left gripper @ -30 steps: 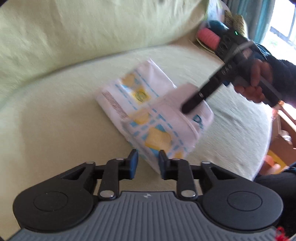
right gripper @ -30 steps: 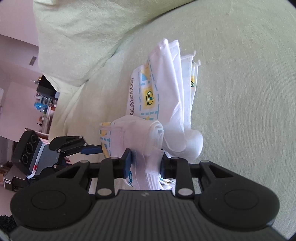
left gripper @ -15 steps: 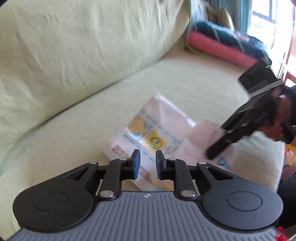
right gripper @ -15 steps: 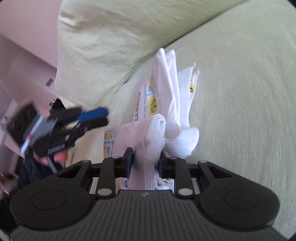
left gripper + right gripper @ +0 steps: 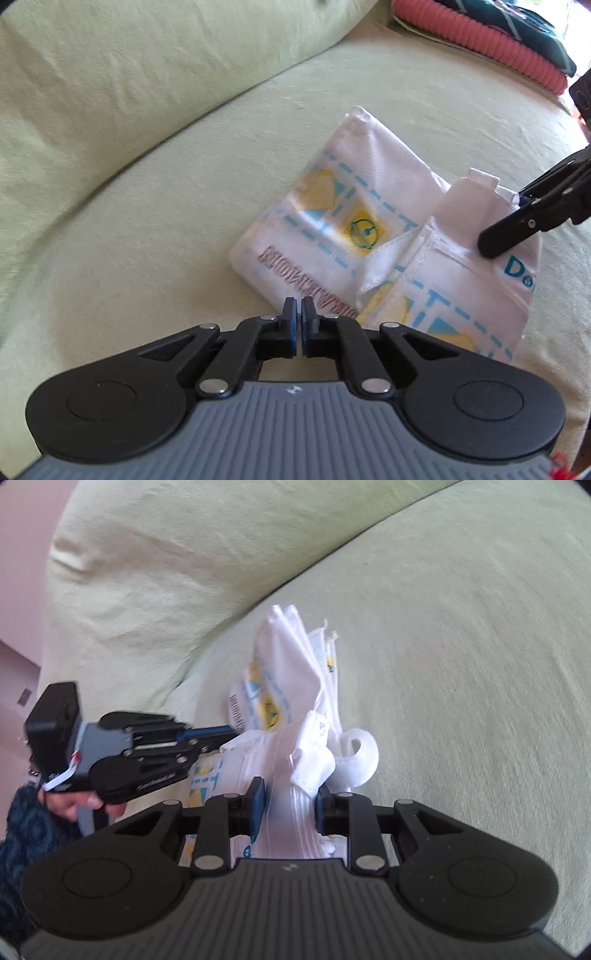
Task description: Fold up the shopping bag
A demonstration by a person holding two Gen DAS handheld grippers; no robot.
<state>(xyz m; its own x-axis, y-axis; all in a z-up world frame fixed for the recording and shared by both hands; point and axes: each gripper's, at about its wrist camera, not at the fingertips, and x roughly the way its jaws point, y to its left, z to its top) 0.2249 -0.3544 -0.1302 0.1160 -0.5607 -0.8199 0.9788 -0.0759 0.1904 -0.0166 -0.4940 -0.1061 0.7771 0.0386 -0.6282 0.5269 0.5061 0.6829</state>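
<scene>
Left view, my fingers: left gripper (image 5: 299, 310) clenched, nothing between; the bag (image 5: 373, 236) lies just beyond the tips.
Left view, bag: white woven cloth, folded, on the sofa seat (image 5: 155, 236).
Right view, my fingers: right gripper (image 5: 290, 799) grasping the bag's bunched end.
Right view, room: open seat on the right.
</scene>
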